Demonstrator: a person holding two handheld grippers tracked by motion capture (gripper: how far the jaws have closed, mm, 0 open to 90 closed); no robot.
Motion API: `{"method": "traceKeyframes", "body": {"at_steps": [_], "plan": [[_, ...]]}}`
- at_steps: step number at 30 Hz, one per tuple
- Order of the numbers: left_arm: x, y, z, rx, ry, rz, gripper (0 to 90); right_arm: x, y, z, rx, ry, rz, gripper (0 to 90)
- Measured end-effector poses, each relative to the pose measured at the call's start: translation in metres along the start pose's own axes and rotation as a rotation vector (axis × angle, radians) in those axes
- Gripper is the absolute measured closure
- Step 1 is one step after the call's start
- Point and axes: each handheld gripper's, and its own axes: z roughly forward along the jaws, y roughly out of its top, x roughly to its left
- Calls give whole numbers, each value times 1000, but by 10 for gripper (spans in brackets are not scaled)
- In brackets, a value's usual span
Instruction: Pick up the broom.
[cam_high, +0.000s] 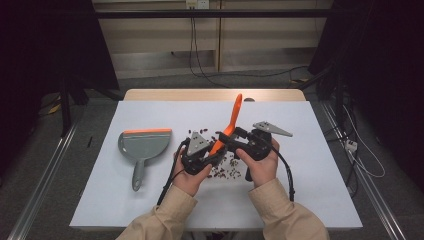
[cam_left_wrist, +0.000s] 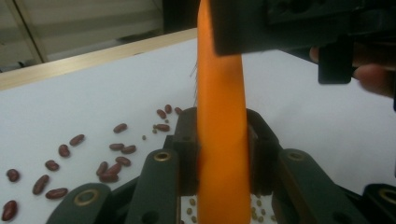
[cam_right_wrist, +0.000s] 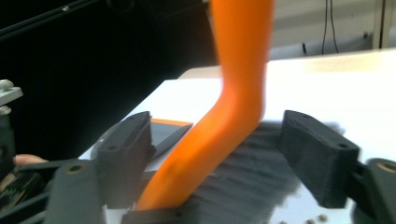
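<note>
I count one orange-handled brush, one grey dustpan with an orange lip, and a scatter of dark red beans too many and too small for me to number, with a few tiny greenish seeds among them in the left gripper view.

All of it sits on a white sheet over a wooden table. Beyond that I see grey floor, cables and dark frames at both sides.

My left gripper has its jaws clamped tight on the brush handle, low on it, so the handle rises slanting above the beans. My right gripper sits just beside it; its jaws stand wide on either side of the handle and the dark bristles, not pressing on them. The dustpan lies flat, well apart to the left.
</note>
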Motion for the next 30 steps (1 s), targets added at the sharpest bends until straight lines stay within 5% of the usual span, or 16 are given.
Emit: {"method": "traceKeyframes", "body": {"at_steps": [8, 10, 12, 14, 17, 20, 23, 25, 30], "plan": [[-8, -1, -1, -35, 14, 21, 691, 8, -3, 13, 23, -110, 17, 282], [-9, -1, -1, -32, 22, 39, 682, 9, -3, 16, 29, -135, 52, 366], [-10, -2, -1, -30, 28, 42, 678, 8, -2, 15, 22, -131, 68, 415], [-11, -2, -2, -29, 31, 64, 660, 6, 2, 12, -15, -119, 130, 559], [-14, -1, -2, -38, 48, 96, 649, 6, 5, 11, -4, -103, 156, 577], [-14, 1, -4, -60, 62, 83, 663, 11, 6, 12, -20, -131, 143, 551], [-16, 4, -7, -82, 71, 112, 684, 13, 3, 17, 4, -158, 133, 419], [-16, 4, -7, -86, 77, 113, 681, 13, 1, 20, 11, -156, 159, 416], [-21, 3, -7, -90, 98, 161, 638, 8, 3, 21, 16, -113, 242, 543]]}}
